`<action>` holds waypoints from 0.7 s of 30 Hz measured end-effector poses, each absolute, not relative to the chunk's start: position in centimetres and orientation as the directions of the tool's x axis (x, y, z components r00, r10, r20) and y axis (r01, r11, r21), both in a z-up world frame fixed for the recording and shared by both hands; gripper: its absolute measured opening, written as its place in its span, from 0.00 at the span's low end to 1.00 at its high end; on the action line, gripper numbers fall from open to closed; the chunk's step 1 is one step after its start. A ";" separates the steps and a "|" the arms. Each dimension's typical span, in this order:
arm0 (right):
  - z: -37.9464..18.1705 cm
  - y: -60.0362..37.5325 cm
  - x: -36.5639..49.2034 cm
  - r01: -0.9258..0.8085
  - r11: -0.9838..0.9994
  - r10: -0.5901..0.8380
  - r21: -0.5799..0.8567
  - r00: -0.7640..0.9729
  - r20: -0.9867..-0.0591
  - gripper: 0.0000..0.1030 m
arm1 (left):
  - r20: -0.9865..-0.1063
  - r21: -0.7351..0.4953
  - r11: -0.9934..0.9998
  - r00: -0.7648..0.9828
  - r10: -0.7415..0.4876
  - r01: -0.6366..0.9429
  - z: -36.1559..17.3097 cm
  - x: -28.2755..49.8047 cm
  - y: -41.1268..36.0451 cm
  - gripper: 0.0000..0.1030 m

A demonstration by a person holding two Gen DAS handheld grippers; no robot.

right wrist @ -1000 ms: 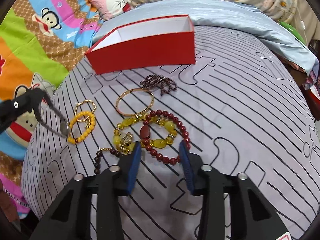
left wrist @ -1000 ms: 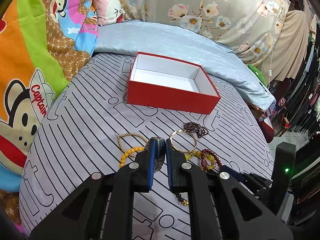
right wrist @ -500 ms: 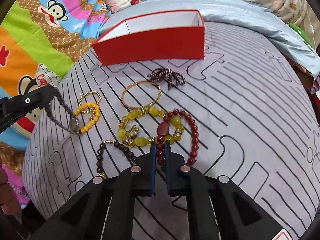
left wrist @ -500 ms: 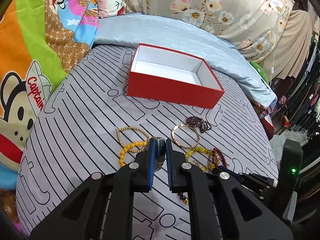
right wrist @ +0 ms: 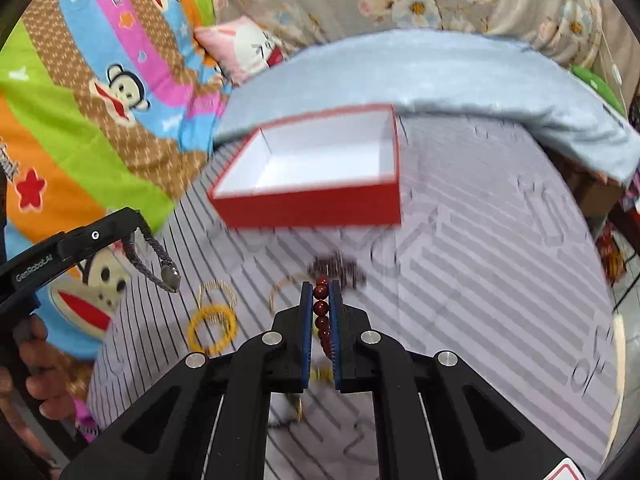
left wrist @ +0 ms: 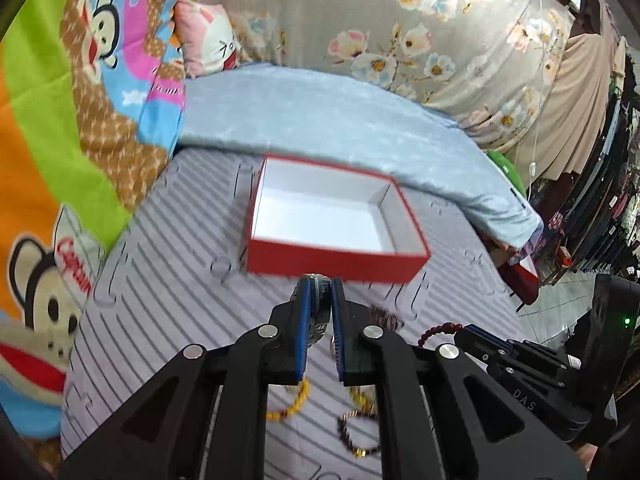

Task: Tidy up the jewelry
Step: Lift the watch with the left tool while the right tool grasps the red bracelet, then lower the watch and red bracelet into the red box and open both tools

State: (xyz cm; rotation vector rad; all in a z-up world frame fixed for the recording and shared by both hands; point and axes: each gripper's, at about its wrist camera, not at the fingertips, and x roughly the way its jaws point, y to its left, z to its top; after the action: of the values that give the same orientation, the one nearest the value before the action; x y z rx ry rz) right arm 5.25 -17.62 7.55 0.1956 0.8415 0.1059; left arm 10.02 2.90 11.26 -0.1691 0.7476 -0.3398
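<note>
Your left tool (left wrist: 319, 294) is clenched on a grey braided bracelet (right wrist: 154, 258), which dangles above the bed (right wrist: 500, 280). Your right tool (right wrist: 321, 294) grips a red bead bracelet (right wrist: 321, 308). The open red box (left wrist: 336, 258) sits on the grey striped sheet, ahead of both tools. Below lie a yellow bead bracelet (right wrist: 212, 328) and a gold bangle (right wrist: 286, 290). A pale blue blanket (left wrist: 340, 120), a cartoon monkey quilt (left wrist: 60, 120) and a floral curtain (left wrist: 400, 20) surround the bed.

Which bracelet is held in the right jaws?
The dark red bead bracelet; the yellow bracelet and gold bangle lie on the bed.
</note>
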 end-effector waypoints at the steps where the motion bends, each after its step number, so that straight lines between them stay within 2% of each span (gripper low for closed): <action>1: 8.2 -17.6 5.9 -0.022 0.977 0.172 0.213 0.672 -0.721 0.07 | -0.630 -0.269 0.931 0.686 -0.364 0.247 11.8 10.6 2.9 0.10; 5: 10.6 -17.9 9.3 -0.052 0.976 0.185 0.212 0.709 -0.680 0.07 | -0.608 -0.271 0.924 0.695 -0.382 0.271 13.6 14.4 2.3 0.10; 10: 11.4 -18.8 14.8 -0.050 0.971 0.197 0.234 0.721 -0.664 0.07 | -0.617 -0.241 0.932 0.699 -0.363 0.271 13.4 20.3 0.7 0.10; 21: 8.0 -19.5 26.4 -0.022 0.969 0.198 0.247 0.671 -0.714 0.07 | -0.679 -0.232 0.938 0.648 -0.345 0.257 9.1 31.0 -3.0 0.10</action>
State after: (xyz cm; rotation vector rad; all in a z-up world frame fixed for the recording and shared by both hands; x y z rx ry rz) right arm 26.43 -19.48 7.96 0.2259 0.8272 0.1249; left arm 30.96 -2.95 9.11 -0.1181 0.7954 -0.3430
